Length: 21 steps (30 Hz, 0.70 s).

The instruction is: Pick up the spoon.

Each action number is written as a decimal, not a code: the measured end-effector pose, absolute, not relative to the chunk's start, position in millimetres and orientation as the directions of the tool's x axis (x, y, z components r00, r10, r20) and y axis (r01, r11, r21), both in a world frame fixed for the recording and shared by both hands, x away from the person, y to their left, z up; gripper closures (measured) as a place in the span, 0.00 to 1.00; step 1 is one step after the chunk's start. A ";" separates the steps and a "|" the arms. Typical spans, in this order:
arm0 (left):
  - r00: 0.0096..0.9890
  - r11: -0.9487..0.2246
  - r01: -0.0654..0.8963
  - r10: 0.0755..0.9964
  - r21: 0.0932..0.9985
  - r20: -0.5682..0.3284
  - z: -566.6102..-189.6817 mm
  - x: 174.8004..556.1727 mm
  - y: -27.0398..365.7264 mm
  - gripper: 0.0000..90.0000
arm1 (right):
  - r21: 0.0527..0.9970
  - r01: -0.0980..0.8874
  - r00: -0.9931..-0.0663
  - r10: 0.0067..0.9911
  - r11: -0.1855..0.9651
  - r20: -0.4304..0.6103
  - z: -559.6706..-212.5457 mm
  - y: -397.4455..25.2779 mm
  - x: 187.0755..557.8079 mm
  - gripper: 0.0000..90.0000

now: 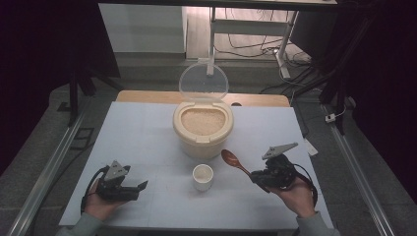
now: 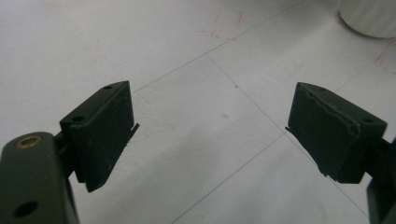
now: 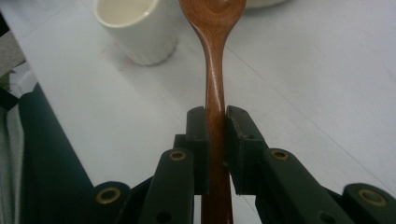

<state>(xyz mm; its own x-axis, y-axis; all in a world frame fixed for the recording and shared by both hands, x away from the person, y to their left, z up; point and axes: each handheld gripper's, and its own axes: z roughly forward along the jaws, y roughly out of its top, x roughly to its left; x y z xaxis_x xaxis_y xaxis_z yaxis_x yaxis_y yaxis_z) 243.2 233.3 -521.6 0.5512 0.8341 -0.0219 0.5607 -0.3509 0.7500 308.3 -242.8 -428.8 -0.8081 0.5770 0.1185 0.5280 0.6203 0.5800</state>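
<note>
Right, my right hand-held gripper (image 3: 215,116) is clamped on the wooden spoon (image 3: 214,60) partway down its handle, bowl raised between the rice container (image 1: 202,129) and the small cup (image 1: 202,176). The spoon looks light, stiff and glossy, so probably a bit slippery; a hold on the flat of the handle seems best. My left hand-held gripper (image 2: 212,123) hangs spread wide, empty, over the white surface (image 2: 196,154). The cup is smooth and cream-coloured; the lid stands up, clear.

Only the cup (image 1: 202,176) stands between the 2 claws; table (image 1: 147,132) around lies open.
</note>
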 end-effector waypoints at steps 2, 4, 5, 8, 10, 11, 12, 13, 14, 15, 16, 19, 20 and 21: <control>0.551 -0.351 0.559 0.834 0.751 -0.020 -521.3 243.1 233.1 0.16 | 0.583 0.516 -0.819 0.560 0.628 0.123 -427.7 -239.3 307.6 0.89; 0.549 -0.349 0.556 0.836 0.754 -0.018 -520.7 242.7 232.7 0.16 | 0.592 0.507 -0.827 0.547 0.626 0.130 -426.6 -236.5 307.1 0.89; 0.548 -0.348 0.555 0.836 0.755 -0.018 -520.4 242.6 232.7 0.16 | 0.597 0.502 -0.831 0.540 0.626 0.134 -425.9 -235.2 307.0 0.89; 0.549 -0.348 0.556 0.836 0.754 -0.019 -520.5 242.8 232.4 0.16 | 0.610 0.482 -0.845 0.517 0.629 0.135 -422.9 -230.1 306.4 0.89; 0.549 -0.349 0.557 0.836 0.753 -0.018 -520.6 243.1 232.3 0.16 | 0.612 0.473 -0.851 0.508 0.634 0.132 -422.1 -228.0 306.3 0.89; 0.549 -0.349 0.557 0.836 0.754 -0.019 -520.6 243.2 232.2 0.16 | 0.612 0.461 -0.861 0.492 0.643 0.132 -421.3 -223.6 306.2 0.89; 0.548 -0.348 0.557 0.836 0.754 -0.019 -520.6 243.3 232.2 0.16 | 0.614 0.457 -0.863 0.487 0.644 0.132 -420.9 -221.5 306.3 0.89; 0.548 -0.347 0.558 0.836 0.754 -0.020 -520.6 243.4 232.2 0.16 | 0.616 0.449 -0.867 0.481 0.647 0.127 -420.5 -219.9 306.8 0.89; 0.549 -0.348 0.558 0.836 0.753 -0.021 -520.6 243.5 232.2 0.16 | 0.617 0.447 -0.869 0.479 0.648 0.127 -419.9 -217.9 307.1 0.89; 0.549 -0.348 0.558 0.835 0.753 -0.021 -520.6 243.6 232.1 0.16 | 0.617 0.447 -0.869 0.479 0.648 0.127 -419.9 -217.9 307.1 0.89; 0.549 -0.348 0.559 0.836 0.753 -0.021 -520.6 243.7 231.9 0.16 | 0.614 0.437 -0.875 0.470 0.657 0.120 -418.4 -213.6 307.7 0.89; 0.554 -0.350 0.556 0.832 0.754 -0.022 -520.0 244.0 230.9 0.16 | 0.617 0.418 -0.885 0.452 0.667 0.111 -416.8 -205.4 308.1 0.89; 0.554 -0.350 0.556 0.832 0.754 -0.022 -520.0 244.0 230.9 0.16 | 0.616 0.412 -0.888 0.446 0.672 0.108 -416.5 -202.6 308.3 0.89; 0.555 -0.351 0.556 0.831 0.754 -0.022 -519.7 243.9 230.8 0.16 | 0.616 0.408 -0.891 0.441 0.674 0.107 -416.3 -199.8 308.5 0.89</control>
<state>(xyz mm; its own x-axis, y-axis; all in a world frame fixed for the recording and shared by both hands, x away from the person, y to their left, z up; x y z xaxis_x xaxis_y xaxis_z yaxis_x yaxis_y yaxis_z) 243.9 230.8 -519.7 0.5554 0.8313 -0.0221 0.5556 -0.3512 0.7536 308.5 -199.8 -416.3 -0.8910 0.4412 0.1072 0.4078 0.6738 0.6162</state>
